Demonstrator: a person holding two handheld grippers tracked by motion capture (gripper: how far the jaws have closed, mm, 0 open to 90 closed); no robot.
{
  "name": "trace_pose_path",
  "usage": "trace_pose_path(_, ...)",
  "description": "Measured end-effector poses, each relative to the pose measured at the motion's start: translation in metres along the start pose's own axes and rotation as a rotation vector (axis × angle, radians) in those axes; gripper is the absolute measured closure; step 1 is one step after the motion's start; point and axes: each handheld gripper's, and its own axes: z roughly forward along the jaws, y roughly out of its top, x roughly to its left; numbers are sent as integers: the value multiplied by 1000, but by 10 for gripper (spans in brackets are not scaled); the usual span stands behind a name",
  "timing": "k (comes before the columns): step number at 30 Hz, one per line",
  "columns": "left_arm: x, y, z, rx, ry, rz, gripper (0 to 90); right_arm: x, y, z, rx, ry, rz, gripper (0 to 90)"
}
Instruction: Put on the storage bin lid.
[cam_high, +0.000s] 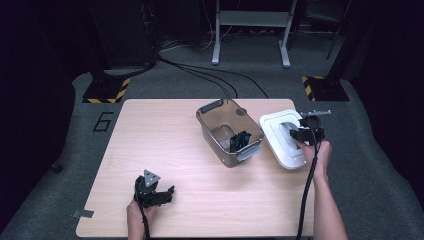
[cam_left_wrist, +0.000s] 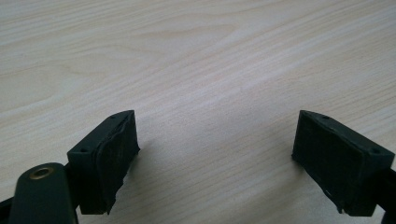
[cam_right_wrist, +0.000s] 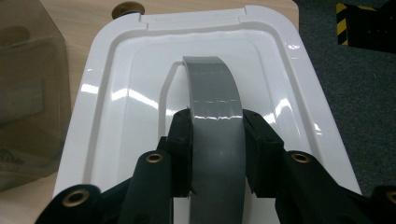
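A white lid (cam_high: 280, 135) (cam_right_wrist: 116, 88) with a grey arched handle (cam_right_wrist: 215, 116) lies on the table's right side. My right gripper (cam_high: 299, 134) (cam_right_wrist: 217, 154) is shut on that handle, one pad on each flank. Just left of the lid stands a clear grey bin (cam_high: 212, 120) with black and blue items (cam_high: 240, 141) inside. My left gripper (cam_high: 165, 192) (cam_left_wrist: 215, 149) rests low over bare wood near the front left, jaws wide apart with nothing between them.
The light wooden table (cam_high: 160, 135) has its right edge close under the lid. Cables (cam_high: 210, 75) run across the grey floor behind. Hazard-striped stand bases (cam_high: 107, 92) sit at the far corners.
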Motion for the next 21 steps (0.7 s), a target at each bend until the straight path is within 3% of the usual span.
trace_pose_path(21, 0, 0, 0, -2, -6, -9, 139, 15, 33, -37, -42, -14, -51, 664)
